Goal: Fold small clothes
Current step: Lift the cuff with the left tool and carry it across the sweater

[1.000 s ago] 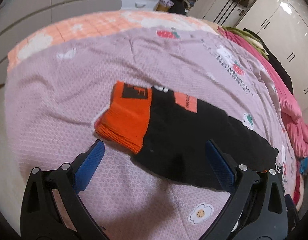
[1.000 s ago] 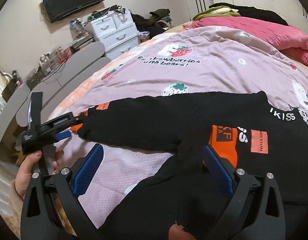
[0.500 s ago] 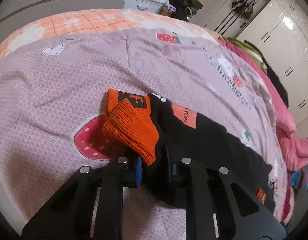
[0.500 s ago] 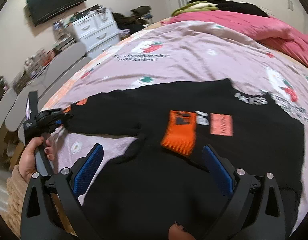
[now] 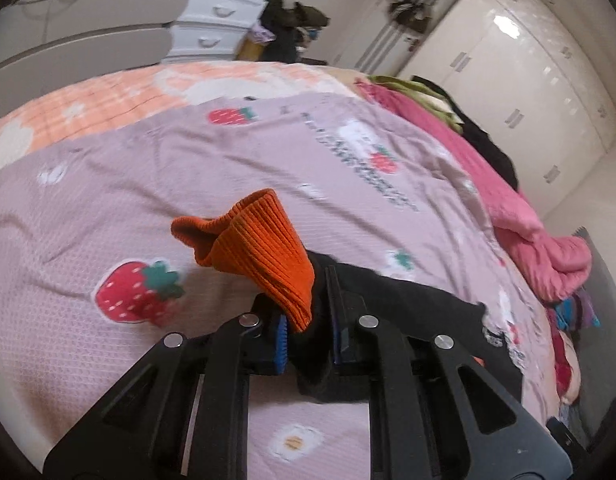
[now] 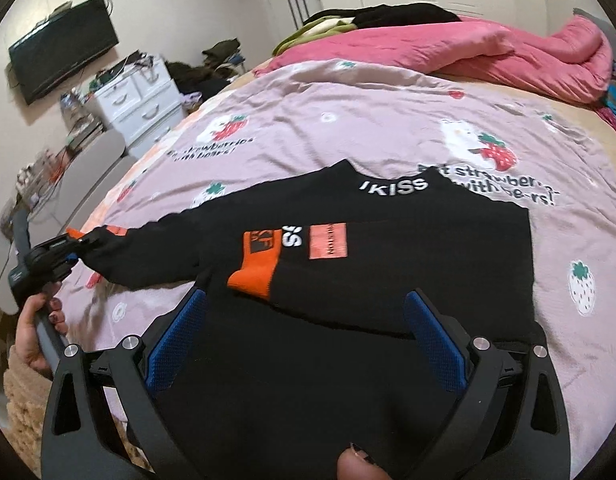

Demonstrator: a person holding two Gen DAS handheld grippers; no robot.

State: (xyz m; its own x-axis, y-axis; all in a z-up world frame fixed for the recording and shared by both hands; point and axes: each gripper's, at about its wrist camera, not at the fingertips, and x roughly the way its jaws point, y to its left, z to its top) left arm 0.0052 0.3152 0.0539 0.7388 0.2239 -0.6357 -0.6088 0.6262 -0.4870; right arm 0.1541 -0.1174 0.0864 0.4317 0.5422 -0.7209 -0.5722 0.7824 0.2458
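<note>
Left gripper pinching orange ribbed cuff of black knit sweater, lifted off lilac strawberry-print bedspread; my right gripper spread wide over sweater's near hem.

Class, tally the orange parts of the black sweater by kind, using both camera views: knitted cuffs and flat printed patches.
Orange cuffs: 2, one clamped in the left gripper, one folded onto the sweater.
Orange patches: 3, two on the folded sleeve, one near the held cuff.
Total: 5
</note>
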